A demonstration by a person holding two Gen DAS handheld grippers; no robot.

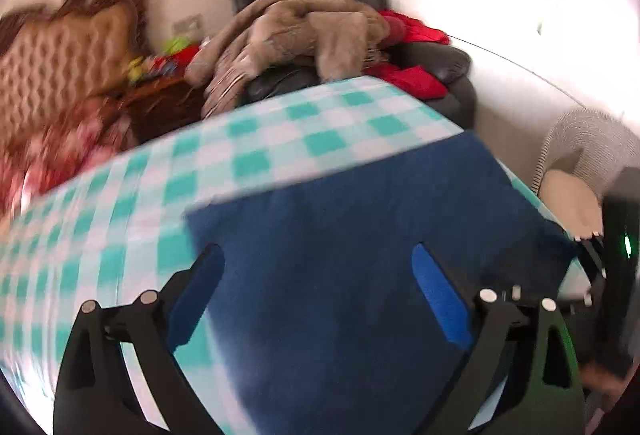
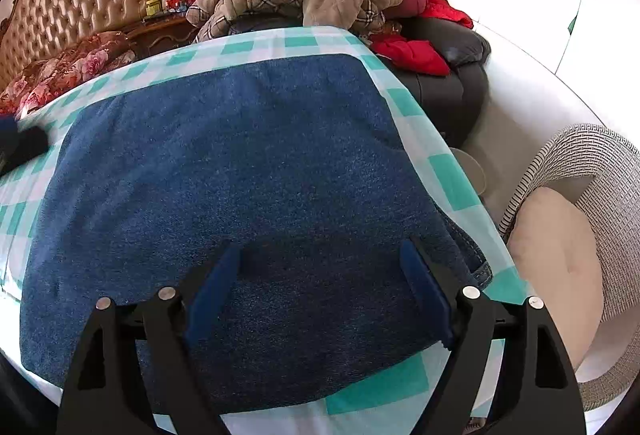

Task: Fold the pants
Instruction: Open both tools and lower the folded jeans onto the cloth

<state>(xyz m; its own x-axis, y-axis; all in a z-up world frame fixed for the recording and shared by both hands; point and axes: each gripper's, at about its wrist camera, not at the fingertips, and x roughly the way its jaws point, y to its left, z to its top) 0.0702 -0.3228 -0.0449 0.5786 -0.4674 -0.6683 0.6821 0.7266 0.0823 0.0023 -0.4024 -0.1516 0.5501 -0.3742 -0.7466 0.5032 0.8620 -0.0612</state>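
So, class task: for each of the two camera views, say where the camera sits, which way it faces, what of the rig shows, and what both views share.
Left wrist: on the left gripper, angled down over the folded blue pants; its own open fingers and the other gripper's body at right show.
Right wrist: on the right gripper, angled down over the pants; its open fingers show.
Shared: pants, checked tablecloth, dark armchair piled with clothes, woven chair.

Blue denim pants [image 2: 224, 163]; teal-white checked tablecloth [image 2: 452, 175]; red clothes [image 2: 412, 55]
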